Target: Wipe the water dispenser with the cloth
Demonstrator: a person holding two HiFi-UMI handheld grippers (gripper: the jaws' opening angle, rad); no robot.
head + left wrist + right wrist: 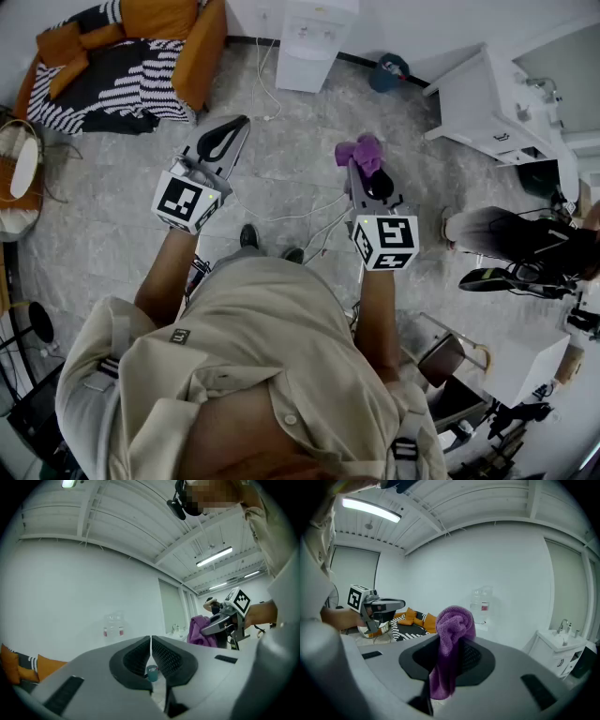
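Observation:
The white water dispenser [306, 42] stands against the far wall, some way ahead of both grippers; its clear bottle [481, 603] shows in the right gripper view and faintly as the bottle [114, 624] in the left gripper view. My right gripper [361, 155] is shut on a bunched purple cloth [451, 644], which sticks up between its jaws; the cloth [360, 153] also shows in the head view. My left gripper [232, 125] is shut with nothing in it, its jaws touching. Both are held up at waist height over the grey floor.
An orange couch [141, 47] with a striped blanket is at the far left. A white sink cabinet [497, 103] stands at the right. A teal object [388, 71] lies beside the dispenser. Cables [309, 211] run across the floor. Another person sits at the right edge.

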